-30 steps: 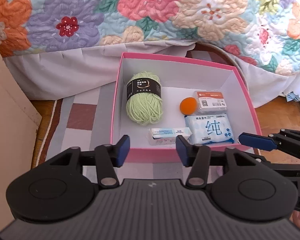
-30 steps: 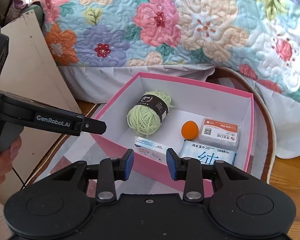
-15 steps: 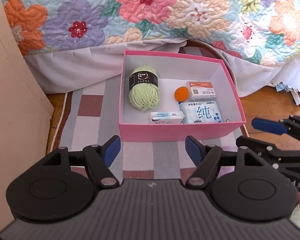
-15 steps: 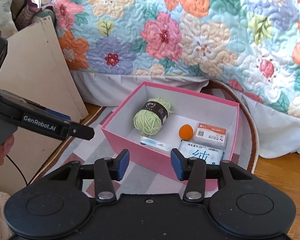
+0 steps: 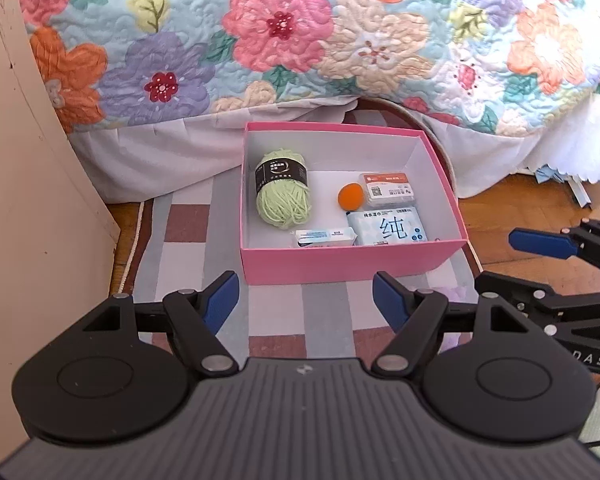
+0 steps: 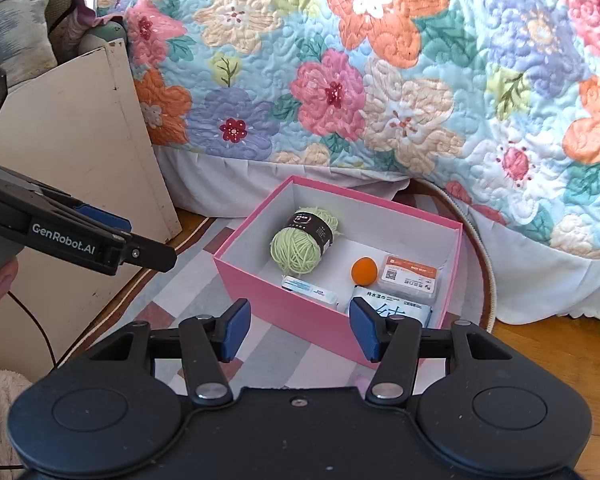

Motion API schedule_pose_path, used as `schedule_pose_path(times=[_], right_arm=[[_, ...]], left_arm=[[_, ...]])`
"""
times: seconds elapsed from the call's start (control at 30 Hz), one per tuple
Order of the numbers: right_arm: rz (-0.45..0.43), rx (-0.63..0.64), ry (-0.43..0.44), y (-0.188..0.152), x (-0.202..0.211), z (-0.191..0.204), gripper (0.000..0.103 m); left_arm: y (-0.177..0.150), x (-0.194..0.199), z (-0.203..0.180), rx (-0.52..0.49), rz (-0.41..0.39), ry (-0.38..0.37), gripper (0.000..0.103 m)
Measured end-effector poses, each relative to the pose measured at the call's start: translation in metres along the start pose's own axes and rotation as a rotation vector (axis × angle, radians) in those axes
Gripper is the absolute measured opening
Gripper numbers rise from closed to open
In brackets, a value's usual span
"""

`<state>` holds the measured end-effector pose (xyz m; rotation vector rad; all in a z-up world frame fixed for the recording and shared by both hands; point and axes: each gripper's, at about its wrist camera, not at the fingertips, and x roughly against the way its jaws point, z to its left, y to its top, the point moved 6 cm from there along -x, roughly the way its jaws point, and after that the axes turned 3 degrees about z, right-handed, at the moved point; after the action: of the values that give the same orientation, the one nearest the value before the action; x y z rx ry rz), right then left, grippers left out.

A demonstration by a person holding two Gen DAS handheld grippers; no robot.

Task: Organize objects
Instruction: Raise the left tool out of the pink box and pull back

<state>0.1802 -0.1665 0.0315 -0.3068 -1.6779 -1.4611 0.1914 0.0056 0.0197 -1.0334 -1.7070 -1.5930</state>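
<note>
The left gripper (image 5: 306,300) hung with its blue-padded fingers (image 5: 220,300) spread wide and nothing between them. Just beyond the fingertips stood the pink box (image 5: 340,262), its near wall facing them, resting on a checked rug (image 5: 188,248).

Inside the box, a ball of green yarn (image 5: 284,200) with a black label lay ahead of the left finger, toward the box's left side. A small blue-and-white packet (image 5: 325,237) lay against the near wall, roughly midway between the two fingers. Ahead of the right finger lay a pale blue tissue pack (image 5: 388,230), with an orange ball (image 5: 350,197) and a white box with an orange label (image 5: 388,191) just behind it.

The right gripper (image 6: 298,330) also had its fingers (image 6: 236,328) apart and empty, held just short of the box's near corner. From its view, the yarn (image 6: 300,248) sat beyond the gap between the fingers, and the tissue pack (image 6: 396,310) was partly hidden behind the right finger. The left gripper's arm (image 6: 80,240) reached in from the left, well apart from the box.

Beyond the box hung a floral quilt (image 5: 300,40) over the bed's white skirt (image 5: 160,156), and a beige panel (image 5: 28,200) stood far to the left of the fingers.
</note>
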Motion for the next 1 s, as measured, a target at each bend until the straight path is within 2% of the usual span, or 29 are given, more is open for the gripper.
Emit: schedule_pose_path(times=[0.07, 0.13, 0.2, 0.47, 0.6, 0.73, 0.93, 1.0], right_arm=[[-0.005, 0.006, -0.001, -0.002, 0.006, 0.002, 0.066], [-0.011, 0.008, -0.002, -0.004, 0.01, 0.003, 0.078], [-0.018, 0.012, -0.005, -0.007, 0.014, 0.004, 0.081], [0.004, 0.023, 0.008, -0.02, 0.022, 0.009, 0.084], [0.0, 0.029, 0.004, -0.026, 0.026, 0.01, 0.093], [-0.002, 0.009, 0.016, -0.032, 0.029, 0.007, 0.094], [0.03, -0.024, 0.015, -0.046, 0.025, 0.001, 0.094], [0.04, -0.021, 0.008, -0.051, 0.023, 0.0, 0.094]], left_arm=[[-0.004, 0.004, -0.003, -0.009, -0.002, 0.002, 0.074], [-0.009, 0.008, -0.005, -0.016, -0.001, 0.005, 0.075], [-0.013, 0.012, -0.007, -0.026, -0.001, 0.005, 0.076], [-0.03, 0.021, -0.016, -0.057, 0.005, 0.004, 0.084], [-0.035, 0.022, -0.02, -0.069, 0.014, 0.006, 0.087], [-0.039, 0.019, -0.022, -0.064, 0.019, -0.011, 0.095], [-0.046, 0.008, -0.023, -0.078, 0.032, 0.009, 0.097], [-0.048, 0.002, -0.022, -0.068, 0.042, -0.006, 0.098]])
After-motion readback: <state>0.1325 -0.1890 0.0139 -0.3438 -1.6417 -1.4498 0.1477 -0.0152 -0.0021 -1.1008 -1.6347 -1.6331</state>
